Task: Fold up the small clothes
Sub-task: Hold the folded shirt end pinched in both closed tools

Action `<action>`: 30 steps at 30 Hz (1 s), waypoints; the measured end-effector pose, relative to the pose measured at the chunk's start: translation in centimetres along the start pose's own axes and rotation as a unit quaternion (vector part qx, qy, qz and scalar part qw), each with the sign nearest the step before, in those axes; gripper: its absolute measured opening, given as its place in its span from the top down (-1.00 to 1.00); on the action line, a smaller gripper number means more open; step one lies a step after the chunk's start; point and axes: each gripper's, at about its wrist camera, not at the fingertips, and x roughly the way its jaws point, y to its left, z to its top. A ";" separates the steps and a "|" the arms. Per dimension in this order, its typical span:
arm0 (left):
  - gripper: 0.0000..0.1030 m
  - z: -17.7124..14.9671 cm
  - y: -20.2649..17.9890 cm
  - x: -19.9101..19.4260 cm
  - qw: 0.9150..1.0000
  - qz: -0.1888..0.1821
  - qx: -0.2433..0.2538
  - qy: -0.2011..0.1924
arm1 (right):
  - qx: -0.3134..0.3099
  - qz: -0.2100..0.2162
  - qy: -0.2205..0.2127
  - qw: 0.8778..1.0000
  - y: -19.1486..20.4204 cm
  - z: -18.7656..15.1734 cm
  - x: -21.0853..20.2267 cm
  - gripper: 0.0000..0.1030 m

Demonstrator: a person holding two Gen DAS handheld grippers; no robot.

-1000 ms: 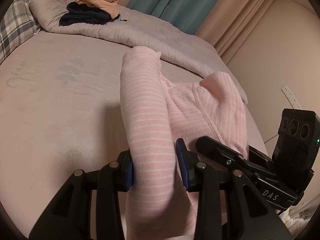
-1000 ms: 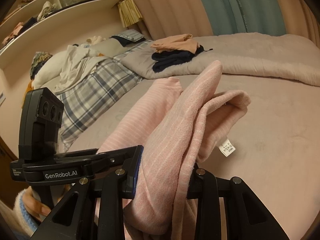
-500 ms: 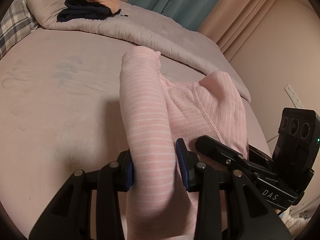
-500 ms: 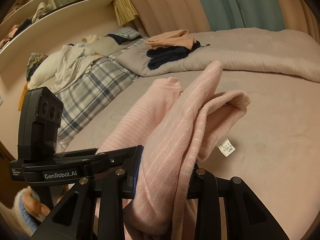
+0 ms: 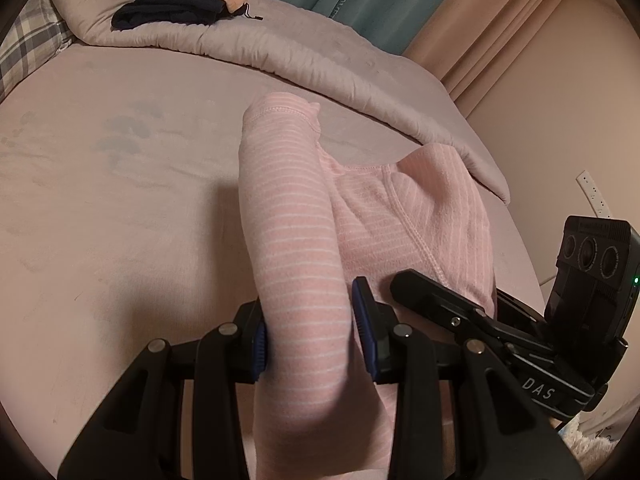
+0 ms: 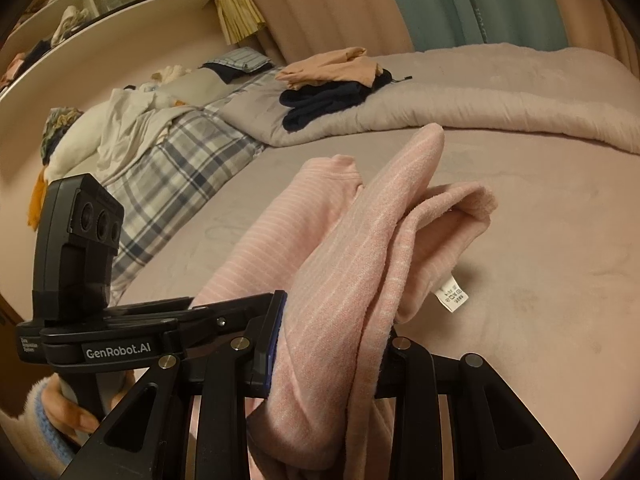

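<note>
Left tongs (image 5: 310,332): both blue pads clamped on a rolled/bunched end of the pink striped garment (image 5: 292,248), which stands up out of the jaws and droops forward. Right tongs (image 6: 328,344): also clamped on the same garment (image 6: 360,264), on a thicker wad with several layers stacked and a care label (image 6: 452,294) hanging off the right side. Grip width on either side unchanged across the last second, no slip visible.

What changed: both tongs have come down and forward together. In both views the bed (image 5: 120,220) fills more of the frame, and the folded pile (peach top (image 6: 332,66) on a dark garment (image 6: 324,104)) on the rolled duvet (image 5: 320,64) has slid toward the top edge. The shape of the pink piece between the tongs is basically identical, so it's travelling as one, not being re-folded mid-air.

Read: this is the lay-down phase. Garment is airborne, held at two points, over the open middle of the bed, well apart from the finished pile. Whether the hanging lower part already touches the bed I can't tell; it's hidden below the tongs.

Risk: the right-side wad is uneven. If it's released as is, the layers likely splay and the label side ends up on top.
</note>
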 end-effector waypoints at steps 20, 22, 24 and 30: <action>0.32 1.0 2.1 2.9 1.000 0.002 -0.018 0.017 | 0.011 -0.005 0.020 1.000 -1.4 0.3 2.7 0.34; 0.32 1.0 2.2 3.0 1.000 0.002 -0.019 0.017 | 0.011 -0.005 0.020 1.000 -1.5 0.2 2.8 0.34; 0.32 1.1 2.2 3.1 1.000 0.002 -0.019 0.017 | 0.010 -0.005 0.020 1.000 -1.5 0.2 2.8 0.34; 0.32 1.3 2.5 3.4 1.000 0.003 -0.019 0.017 | 0.012 -0.005 0.021 1.000 -1.7 0.4 3.2 0.34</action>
